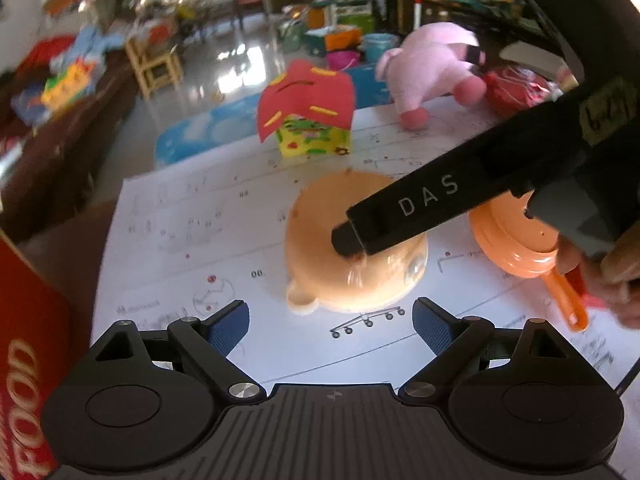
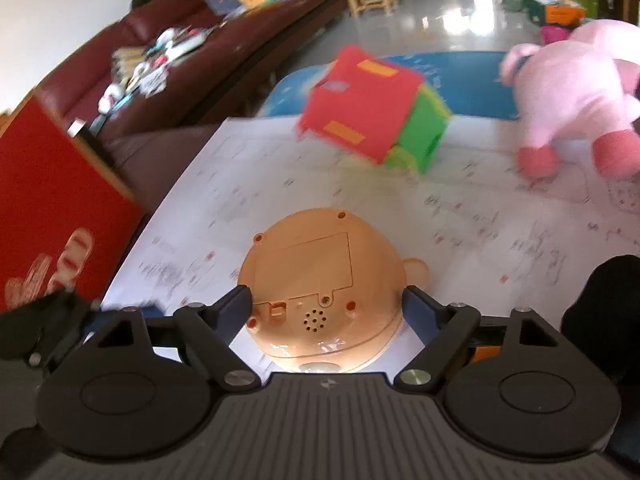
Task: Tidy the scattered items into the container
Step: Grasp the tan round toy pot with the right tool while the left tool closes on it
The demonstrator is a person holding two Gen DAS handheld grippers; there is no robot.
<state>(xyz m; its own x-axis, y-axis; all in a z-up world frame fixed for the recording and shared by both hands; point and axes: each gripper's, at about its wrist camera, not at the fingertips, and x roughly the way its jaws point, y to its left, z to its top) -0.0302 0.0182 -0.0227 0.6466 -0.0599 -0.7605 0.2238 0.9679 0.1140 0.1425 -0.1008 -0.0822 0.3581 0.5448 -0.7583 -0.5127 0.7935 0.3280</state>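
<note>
Peach-coloured round toy (image 2: 316, 288), lying bottom-up with its battery cover and speaker holes showing, sits on the white printed sheet (image 1: 200, 216) that covers the table. Beyond the toy stands a small foam house (image 1: 310, 114) with a red roof and green-yellow walls, well apart from it. Farther back and to the right of the toy lies a pink plush pig (image 1: 432, 68), with a red crinkled bag (image 1: 516, 88) beside it. Just right of the toy is an orange plastic pan (image 1: 524, 240) with a handle, partly hidden by the other tool. A red box (image 1: 28, 340) with white lettering stands at the sheet's edge, left of the toy.

From the right, the right gripper (image 2: 326, 300) is spread wide around the toy, one finger close at each flank; whether the pads touch it cannot be told. In the left wrist view its black finger reaches over the toy's top. Near the toy's close side, the left gripper (image 1: 330, 322) is spread wide and holds nothing, its blue pads (image 1: 230, 324) apart from the toy.
</note>
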